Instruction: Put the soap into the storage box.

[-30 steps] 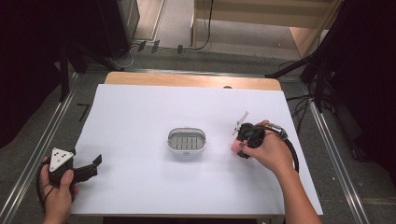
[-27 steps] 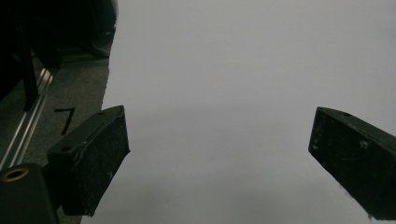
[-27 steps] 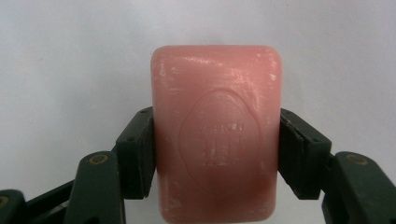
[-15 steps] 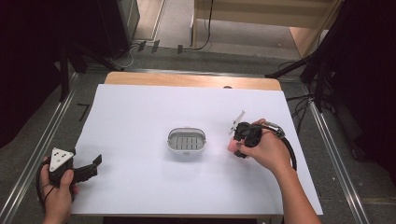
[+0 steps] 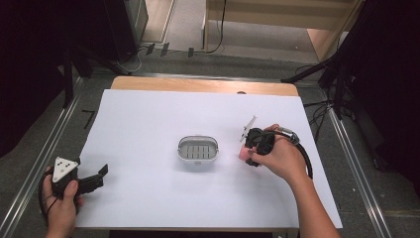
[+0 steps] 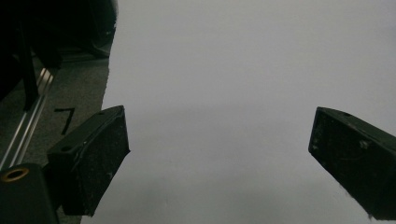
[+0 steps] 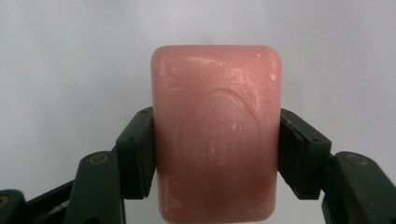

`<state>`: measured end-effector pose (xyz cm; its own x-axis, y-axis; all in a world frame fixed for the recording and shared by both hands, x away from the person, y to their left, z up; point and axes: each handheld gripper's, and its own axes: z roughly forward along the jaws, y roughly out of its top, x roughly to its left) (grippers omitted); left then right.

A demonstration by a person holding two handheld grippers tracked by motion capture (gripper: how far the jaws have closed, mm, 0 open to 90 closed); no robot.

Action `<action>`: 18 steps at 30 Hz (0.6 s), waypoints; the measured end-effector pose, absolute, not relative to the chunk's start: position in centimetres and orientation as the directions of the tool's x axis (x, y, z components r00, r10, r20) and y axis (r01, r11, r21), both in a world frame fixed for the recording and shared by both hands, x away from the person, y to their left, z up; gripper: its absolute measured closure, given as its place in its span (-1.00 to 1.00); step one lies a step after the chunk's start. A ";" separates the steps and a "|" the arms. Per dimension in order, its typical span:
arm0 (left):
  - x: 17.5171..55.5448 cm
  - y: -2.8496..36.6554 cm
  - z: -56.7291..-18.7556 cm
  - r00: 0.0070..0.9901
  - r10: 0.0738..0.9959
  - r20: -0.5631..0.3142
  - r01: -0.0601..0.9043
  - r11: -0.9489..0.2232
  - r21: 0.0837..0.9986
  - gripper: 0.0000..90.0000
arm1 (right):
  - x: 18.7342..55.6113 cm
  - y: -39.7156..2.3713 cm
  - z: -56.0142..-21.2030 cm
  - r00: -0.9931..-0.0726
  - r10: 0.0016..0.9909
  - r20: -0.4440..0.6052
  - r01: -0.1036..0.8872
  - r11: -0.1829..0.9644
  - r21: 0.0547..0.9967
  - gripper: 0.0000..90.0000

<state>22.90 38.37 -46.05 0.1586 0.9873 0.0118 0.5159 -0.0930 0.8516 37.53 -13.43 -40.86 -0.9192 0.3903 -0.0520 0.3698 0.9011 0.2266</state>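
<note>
Right of the dish (image 5: 197, 150), over the white tabletop (image 5: 148, 119), sits the right hand-held gripper (image 5: 246, 150), clenched on the pink soap (image 7: 215, 130). Seen along its own jaws: pads pressed against the two long sides of the bar, stamped face toward the camera, long axis running straight out ahead between the jaws, far end well clear of the pads. From above, just a small patch of soap (image 5: 243, 153) at the gripper's tip, low over or on the sheet; cannot tell which.

Key relation for the coming move, as a judgement: dish to the left of the soap across the tabletop, near but apart, with a strip of bare sheet between them. Dish an oval with a slatted floor, long axis running left to right in the high view. Soap's long axis pointing roughly toward the dish, so probably close to lined up already; likely just a short carry leftward and a lowering onto the slats, with perhaps a slight turn of the wrist to settle the bar lengthwise inside the rim.

Far off at the near left corner, the left hand-held gripper (image 5: 101, 173): jaws spread wide, nothing between them (image 6: 219, 144), plain sheet beyond. Well apart from dish and soap, so the right hand clearly the nearer and the one placed to finish.
</note>
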 end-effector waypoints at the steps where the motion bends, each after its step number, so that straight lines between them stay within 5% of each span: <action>1: 22.9 38.4 -46.0 0.159 0.987 0.011 0.516 -0.093 0.852 -0.88 | 37.6 -13.4 -40.8 -0.921 0.385 -0.051 0.365 0.902 0.230 -0.14; 18: 22.9 38.4 -46.1 0.163 0.987 0.014 0.515 -0.097 0.852 -0.88 | 37.6 -11.7 -39.4 -0.936 0.348 -0.051 0.325 0.913 0.247 -0.14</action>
<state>22.89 38.36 -46.05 0.1626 0.9866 0.0142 0.5148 -0.0970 0.8518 37.61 -11.75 -39.36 -0.9363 0.3475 -0.0511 0.3253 0.9128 0.2469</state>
